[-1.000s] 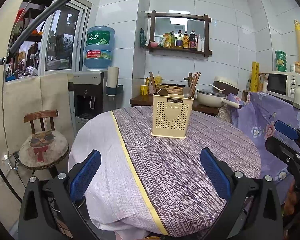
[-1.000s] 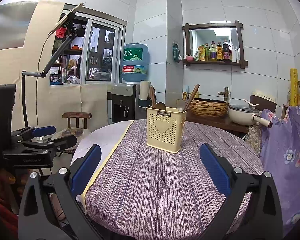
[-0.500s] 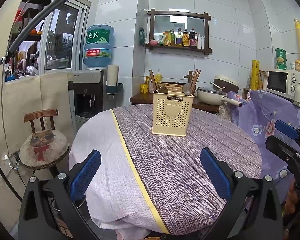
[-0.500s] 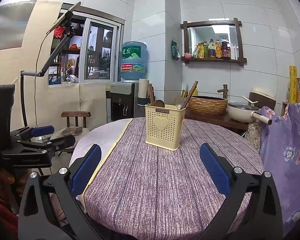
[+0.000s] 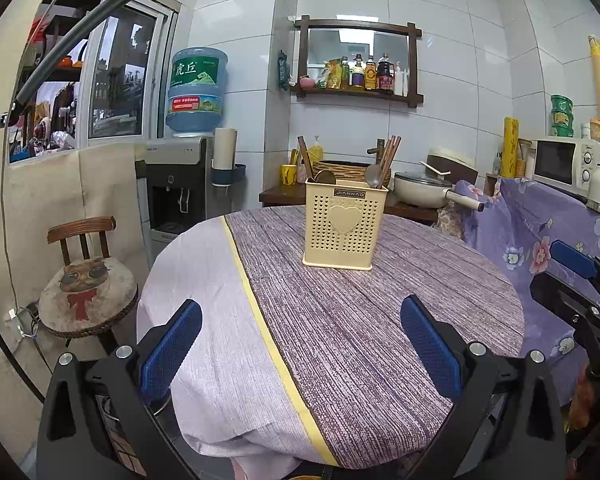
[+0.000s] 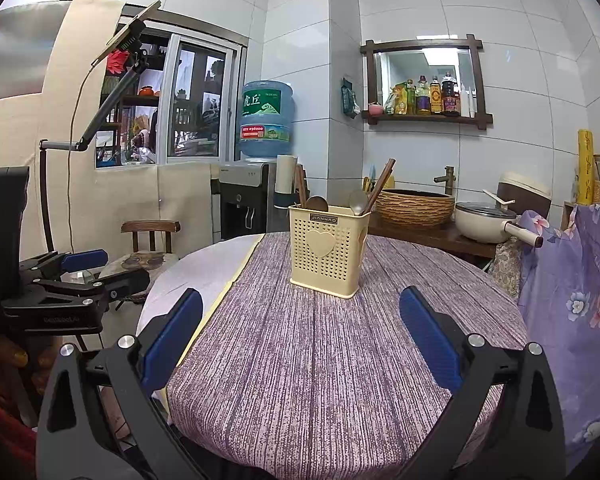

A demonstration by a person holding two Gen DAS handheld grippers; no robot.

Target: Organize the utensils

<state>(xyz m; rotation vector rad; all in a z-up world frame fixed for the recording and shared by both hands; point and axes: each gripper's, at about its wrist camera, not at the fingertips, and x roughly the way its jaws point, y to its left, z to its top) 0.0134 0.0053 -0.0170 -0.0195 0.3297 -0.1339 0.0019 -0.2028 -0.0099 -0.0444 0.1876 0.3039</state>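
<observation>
A cream perforated utensil holder [image 5: 345,226] [image 6: 327,251] with a heart on its front stands upright on the round table [image 5: 340,320] [image 6: 320,360], toward its far side. Wooden chopsticks [image 5: 391,152] [image 6: 381,184], a metal spoon [image 5: 374,176] [image 6: 358,202] and a wooden spoon [image 5: 325,176] [image 6: 317,203] stick out of it. My left gripper [image 5: 300,344] hangs open over the near table edge with nothing between its blue pads. My right gripper [image 6: 300,340] is open and empty too, well short of the holder. Each gripper shows at the side of the other's view.
A small wooden chair [image 5: 86,280] with a cat cushion stands left of the table. Behind are a water dispenser [image 5: 180,184], a counter with a wicker basket [image 6: 414,206] and a pan [image 5: 424,194]. A floral purple cloth [image 6: 572,300] drapes at the right, a microwave [image 5: 564,164] beyond.
Both views have tilted or dropped a little, so the holder sits lower in frame. Both grippers stay open and empty; nothing on the table moved.
</observation>
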